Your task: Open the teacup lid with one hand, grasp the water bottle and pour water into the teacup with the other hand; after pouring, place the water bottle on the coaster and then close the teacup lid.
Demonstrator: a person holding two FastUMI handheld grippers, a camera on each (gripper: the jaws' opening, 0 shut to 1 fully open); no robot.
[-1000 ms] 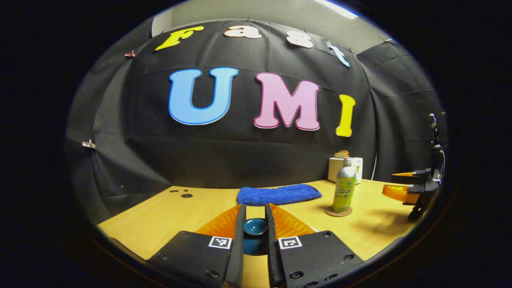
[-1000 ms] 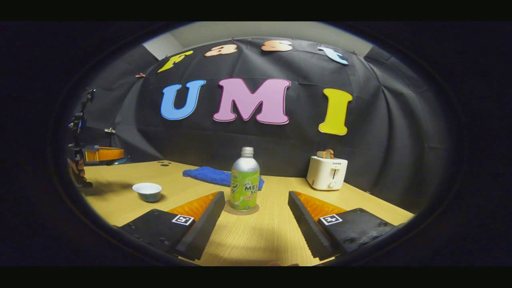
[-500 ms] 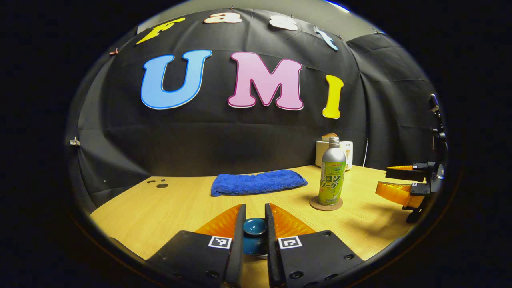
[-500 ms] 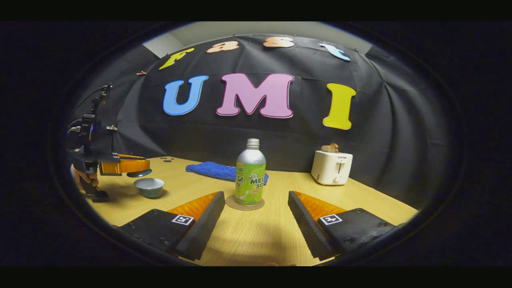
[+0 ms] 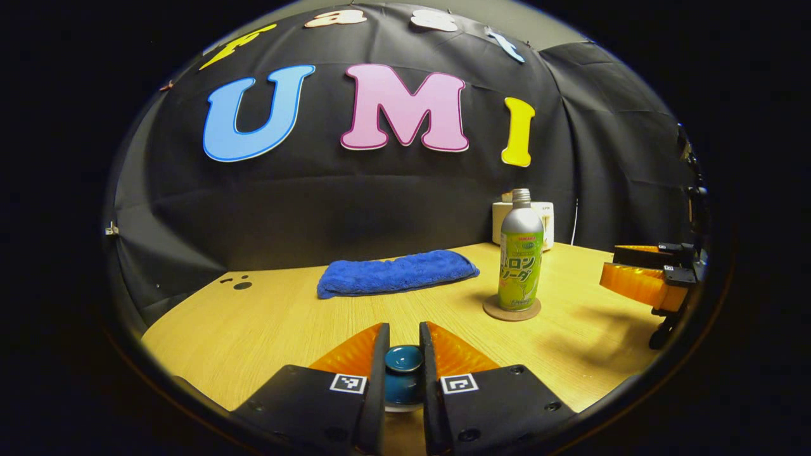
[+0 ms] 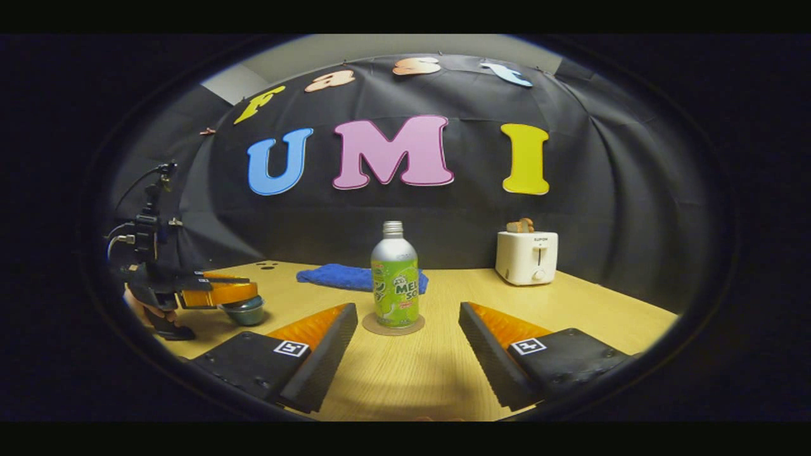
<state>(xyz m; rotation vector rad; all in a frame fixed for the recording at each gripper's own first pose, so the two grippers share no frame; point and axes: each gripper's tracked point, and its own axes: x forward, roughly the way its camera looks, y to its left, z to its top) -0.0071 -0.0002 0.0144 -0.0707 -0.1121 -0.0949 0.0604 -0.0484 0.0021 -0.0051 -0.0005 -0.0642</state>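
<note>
A: Largest first. What's logged for the table?

B: Wooden table across the lower half of both views. In the right gripper view, a white toaster at centre right by the wall, and a blue towel lying flat just left of centre.

A: The water bottle?

B: Water bottle upright at centre frame, standing on the round coaster. In the left gripper view it sits right of centre.

A: Right gripper?

B: Right gripper at the bottom of its own view, fingers spread wide, nothing between them; bottle beyond the gap, well apart.

A: Left gripper?

B: Left gripper at bottom centre of its own view, fingers drawn narrow, pinching the knob of the teacup lid. From the right gripper view it's at the far left, directly over the teacup. Cannot tell whether lid and cup rim touch.
</note>
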